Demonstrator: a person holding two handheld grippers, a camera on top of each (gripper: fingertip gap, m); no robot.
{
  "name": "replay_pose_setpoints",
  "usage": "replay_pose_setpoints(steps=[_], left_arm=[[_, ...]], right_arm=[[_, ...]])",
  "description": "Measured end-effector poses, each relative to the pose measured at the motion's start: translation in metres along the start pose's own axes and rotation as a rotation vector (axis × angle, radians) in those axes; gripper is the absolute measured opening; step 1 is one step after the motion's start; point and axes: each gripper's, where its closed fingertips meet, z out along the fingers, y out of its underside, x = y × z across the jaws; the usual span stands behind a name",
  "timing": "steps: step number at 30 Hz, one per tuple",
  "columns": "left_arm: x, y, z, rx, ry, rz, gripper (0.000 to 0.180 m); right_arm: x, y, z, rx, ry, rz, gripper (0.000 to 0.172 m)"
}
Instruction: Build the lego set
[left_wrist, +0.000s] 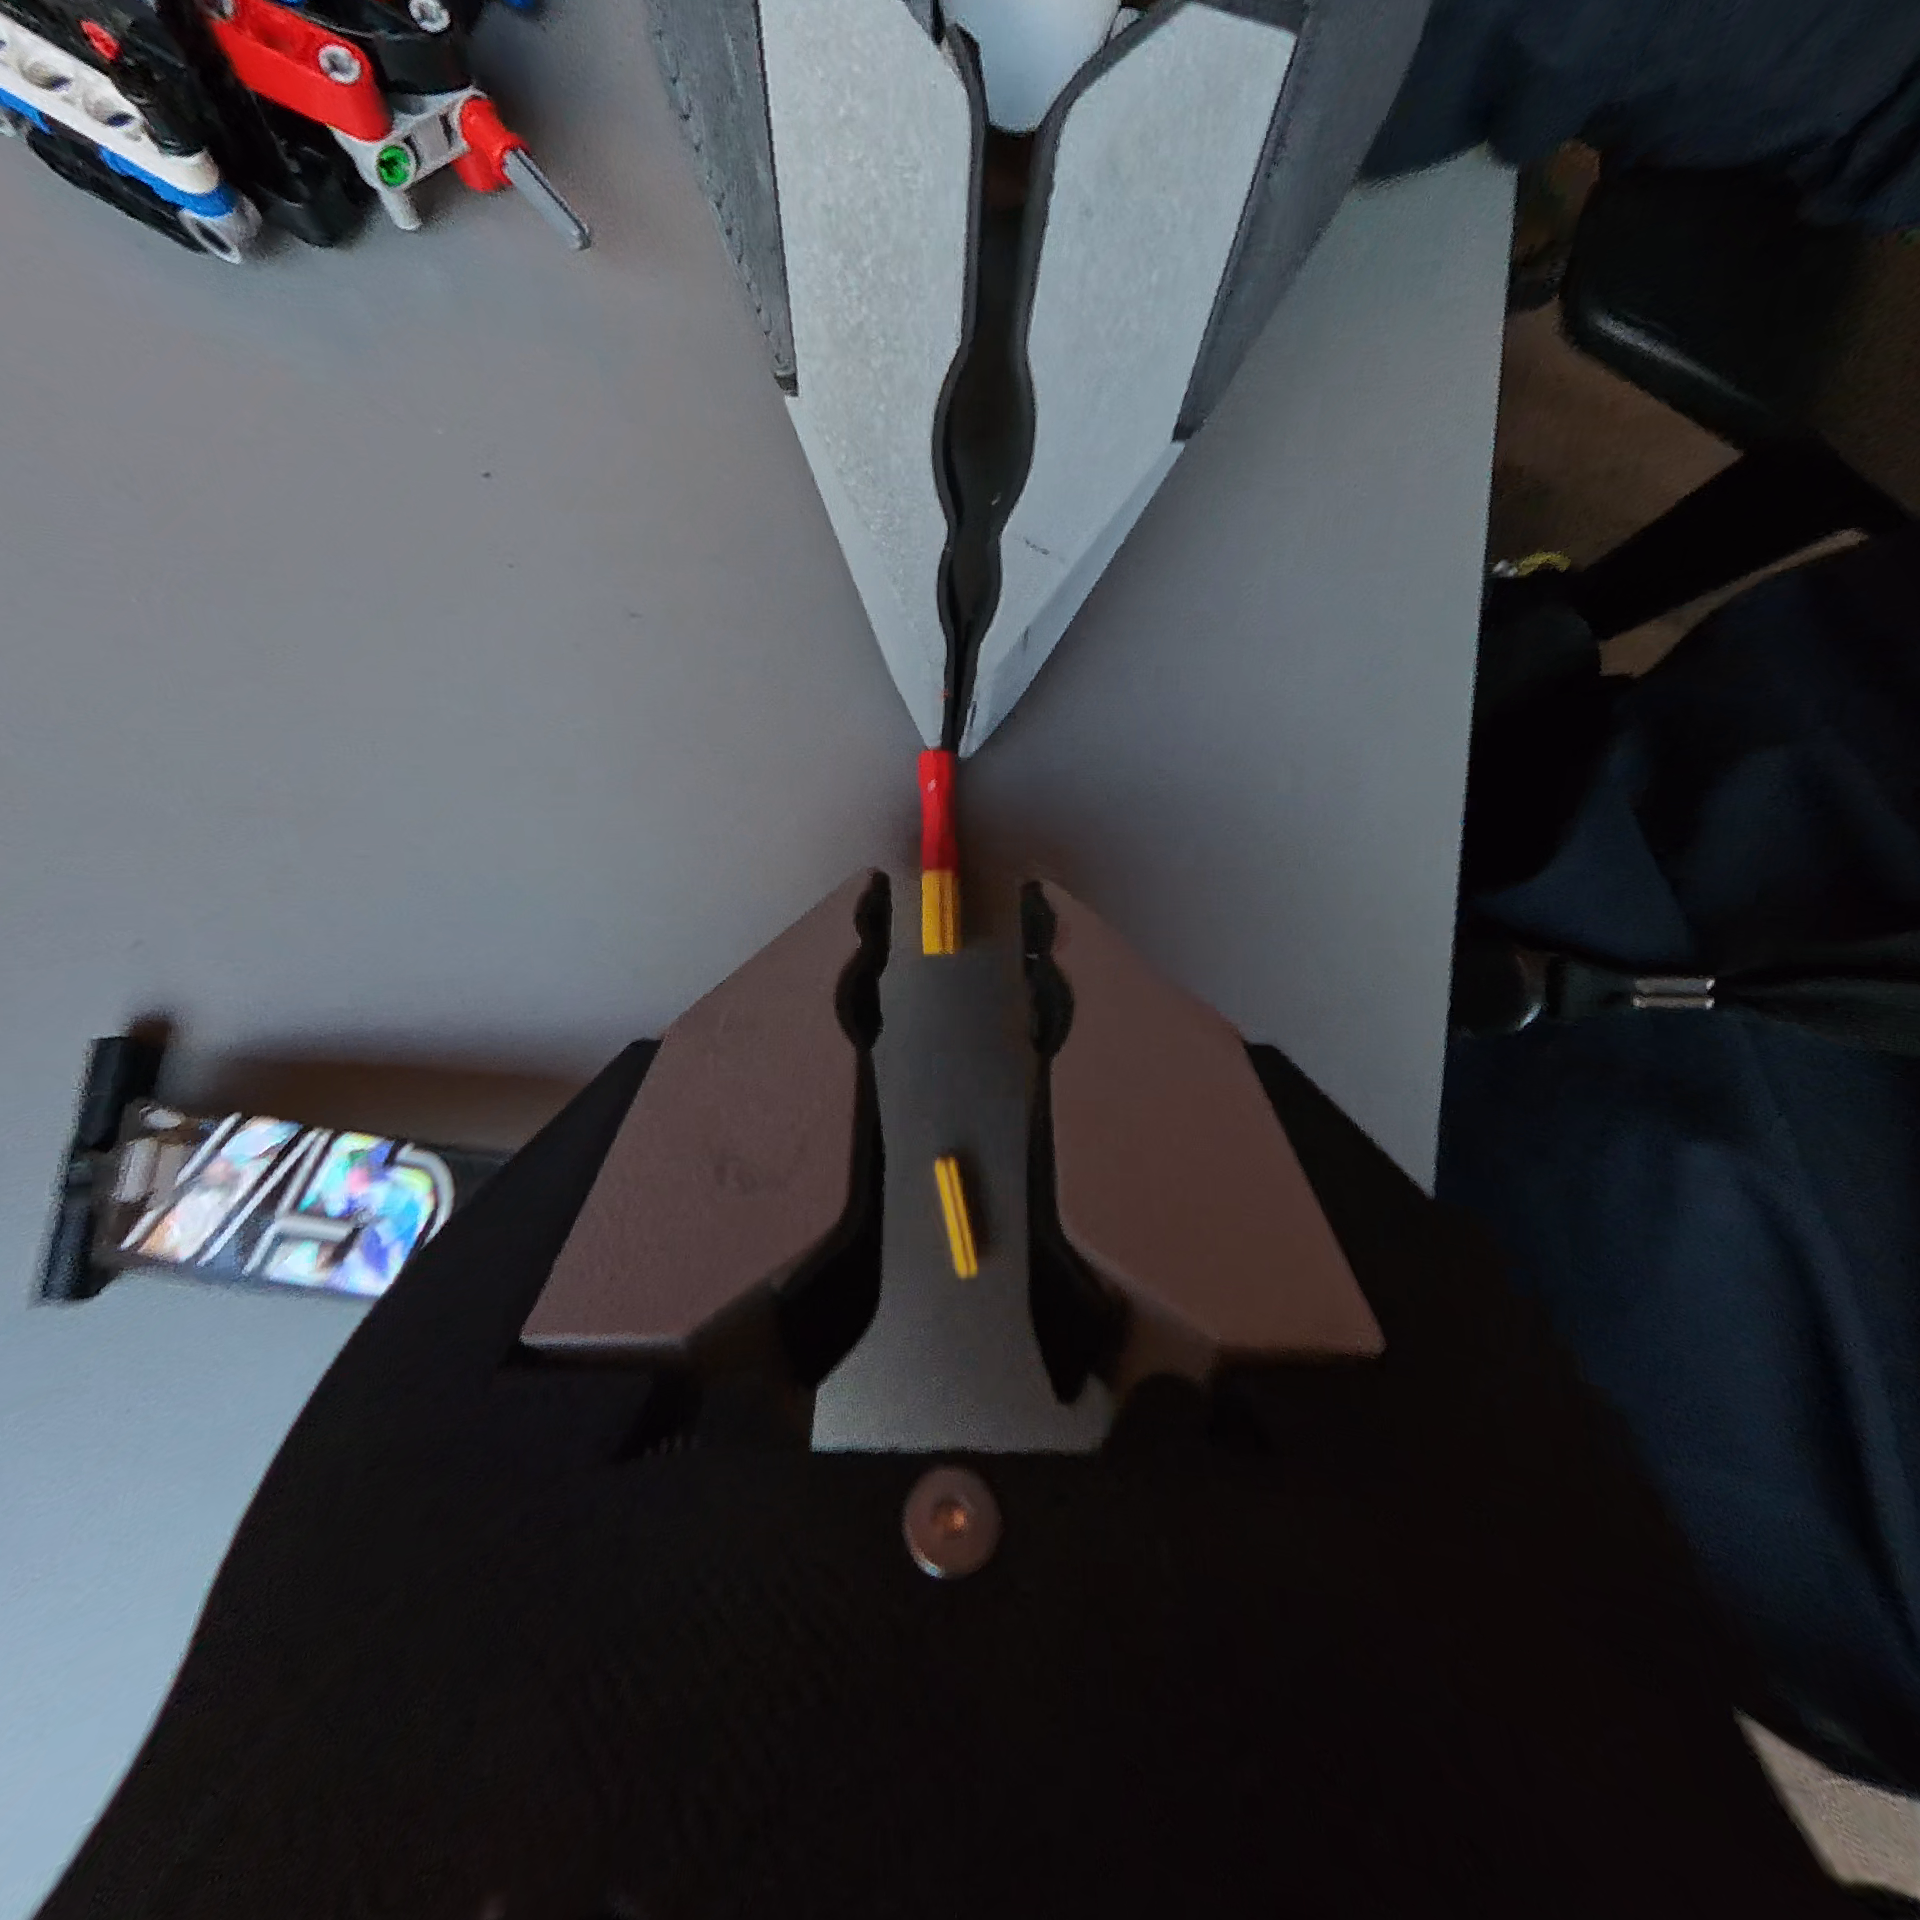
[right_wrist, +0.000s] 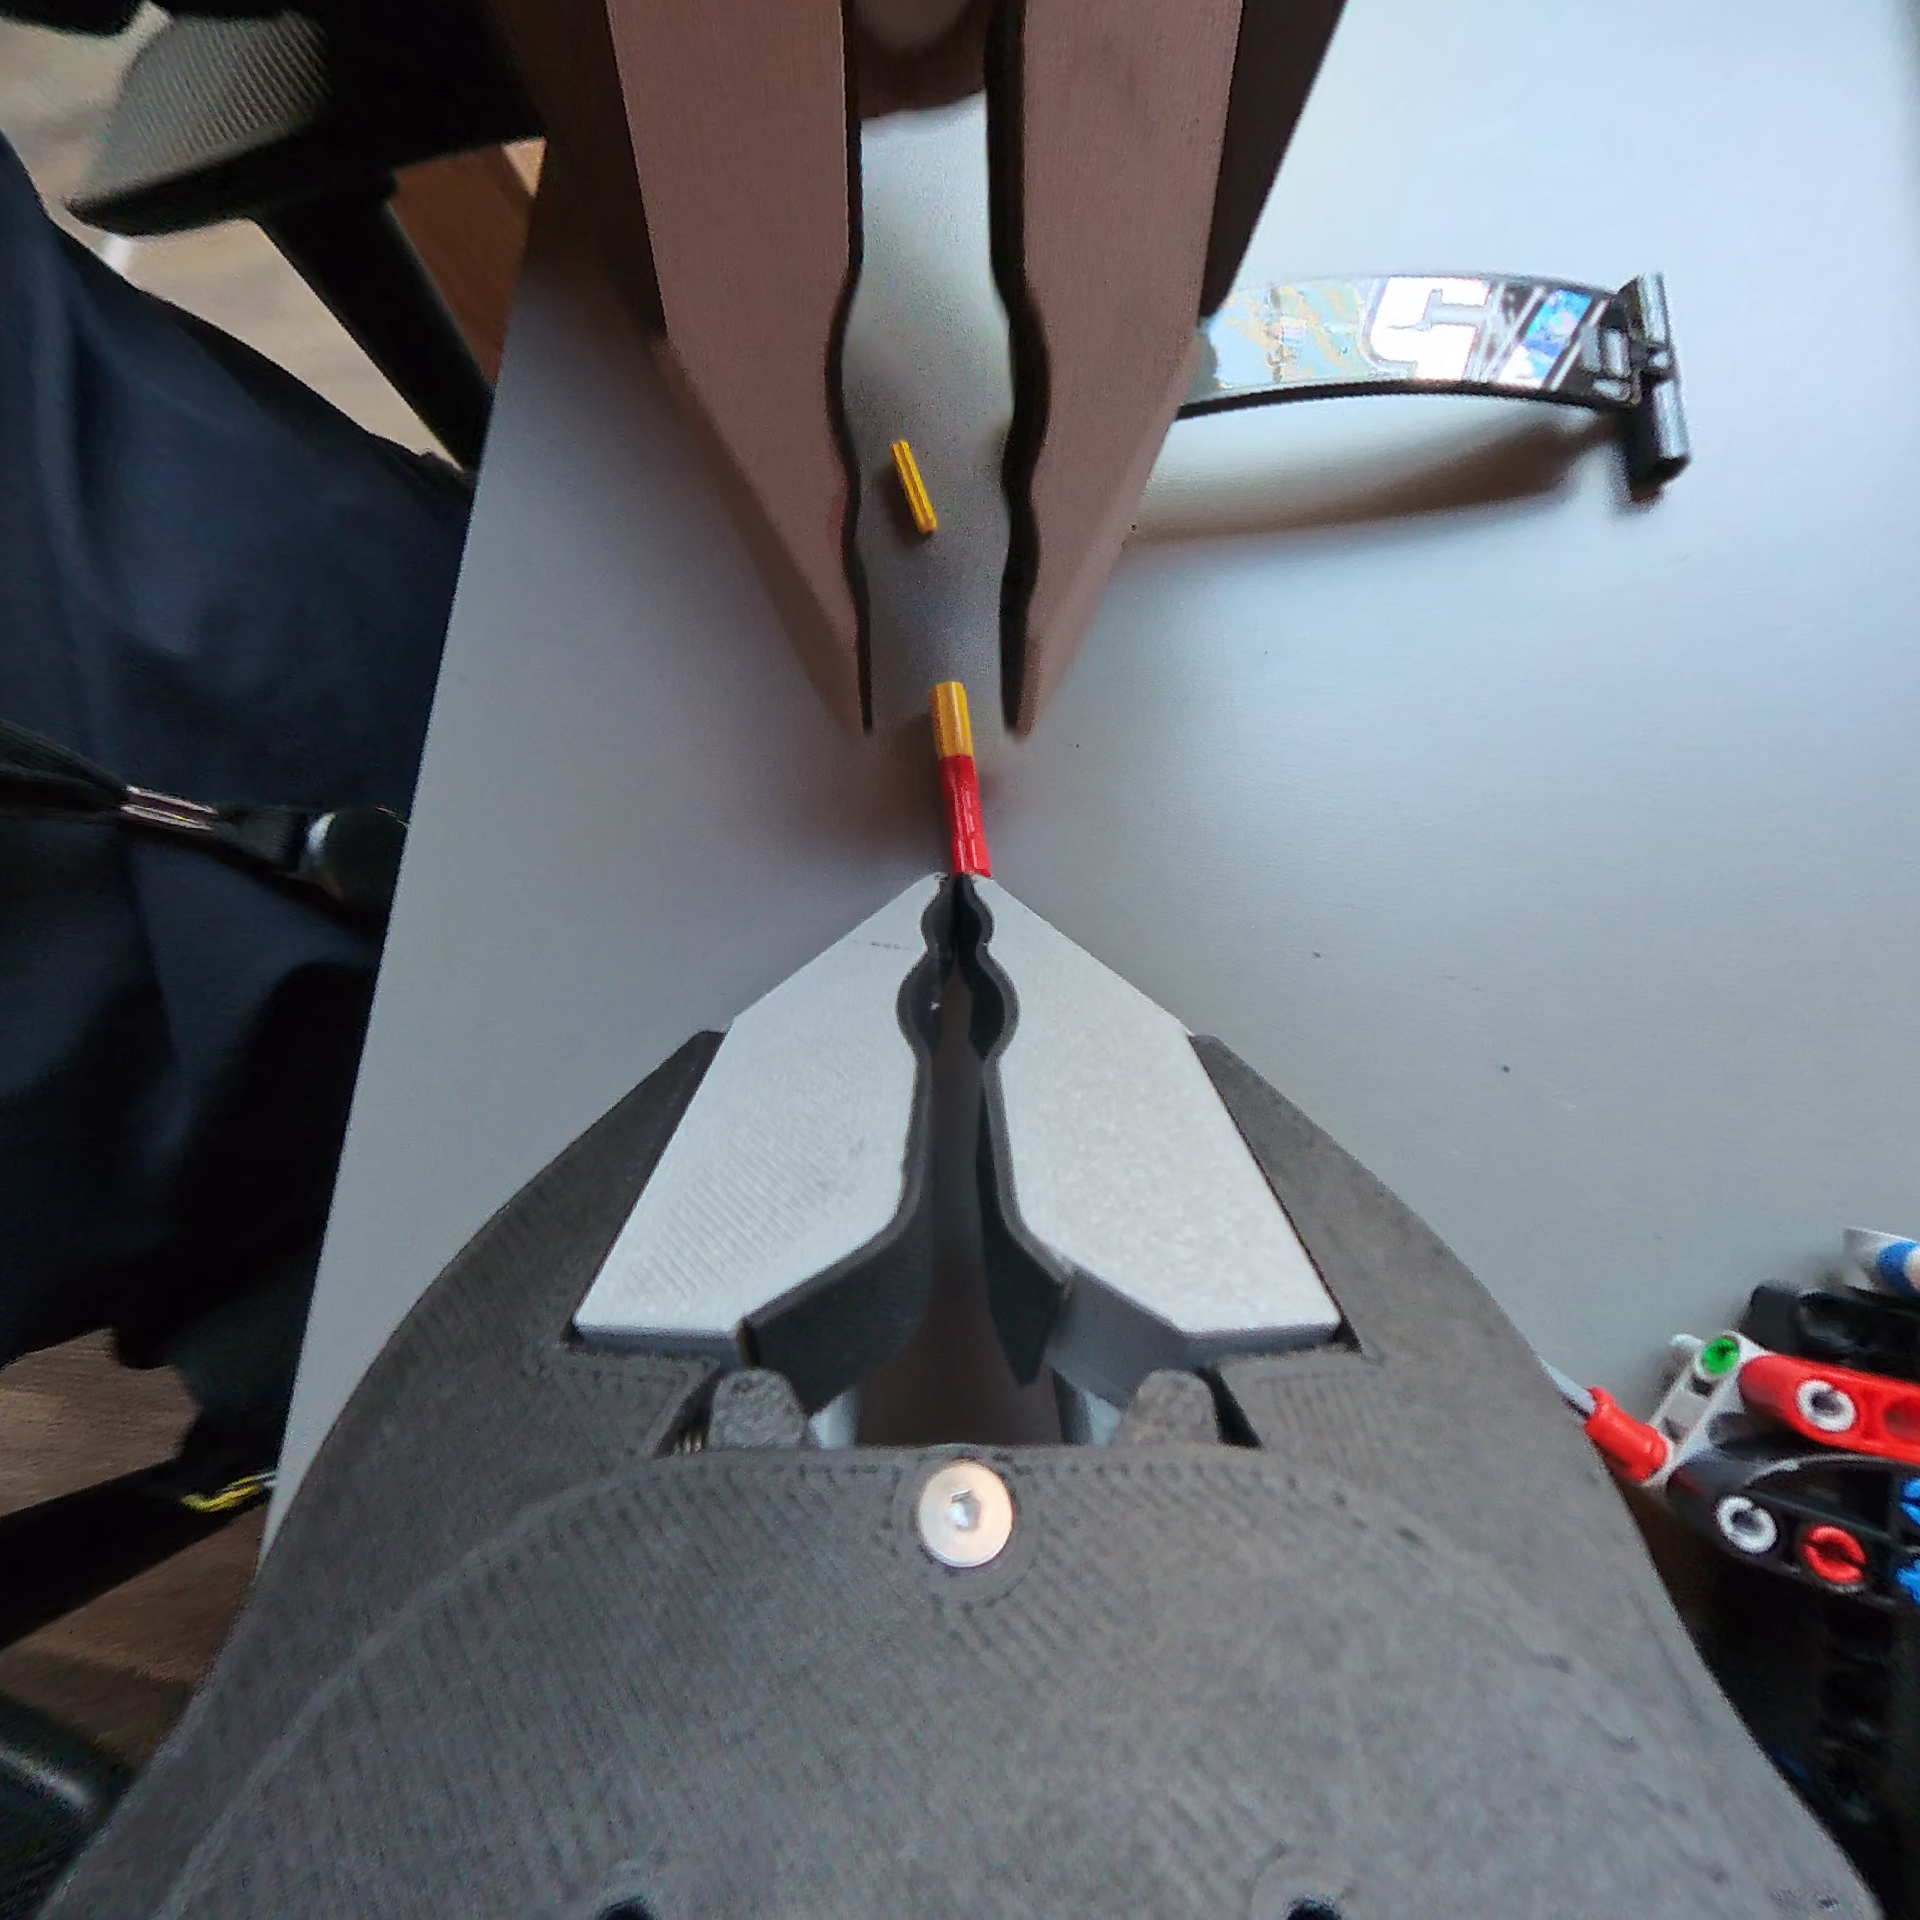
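On the grey table (left_wrist: 312, 644) sit two grippers, one red-and-yellow peg, one loose yellow stick, one curved shiny strip and one cluster of toy building parts. Left gripper (left_wrist: 954, 904) has brown flat-faced fingers (left_wrist: 748, 1122) with wavy black pads; its jaws stand a little apart, and the yellow end of the peg (left_wrist: 939, 852) sits between the tips with a gap on each side, so nothing is gripped there. Right gripper (right_wrist: 956, 883) has pale grey fingers (right_wrist: 1122, 1132) of the same wedge shape, matte and finely ridged, on a black textured body; its tips are pinched together on the red end of the peg, which sticks straight out from them toward the left gripper. Peg is a thin round plastic rod, glossy red for the longer part, yellow for the shorter. Loose yellow stick (left_wrist: 956, 1216) is thin, ridged plastic, lying flat on the table between the left fingers farther back, touching neither pad. Curved strip (right_wrist: 1434, 332) is a black band with a reflective, rainbow-tinted sticker face and a black hinge piece at one end, lying beside the left gripper. Toy parts (left_wrist: 260, 114) in red, black, white, blue and grey, with round holes and one green pin, lie well apart at the table's far corner. Dark blue cloth (left_wrist: 1714, 1195) and a black chair (left_wrist: 1683, 343) show past the table edge.
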Motion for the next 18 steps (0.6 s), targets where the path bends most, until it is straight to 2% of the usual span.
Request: replay_pose_setpoints(steps=[5,10,18], left_arm=[[-0.004,0.007,-0.02,-0.041,-0.085,0.063,0.024],[-0.015,0.026,-0.026,-0.117,-0.176,0.06,0.015],[-0.003,0.044,-0.053,-0.086,-0.184,-0.013,0.018]], right_arm=[[0.001,0.001,-0.002,0.001,0.015,-0.009,0.0],[0.004,0.001,-0.005,0.009,0.047,-0.03,0.0],[0.006,-0.005,-0.008,0.046,0.064,-0.037,0.007]])
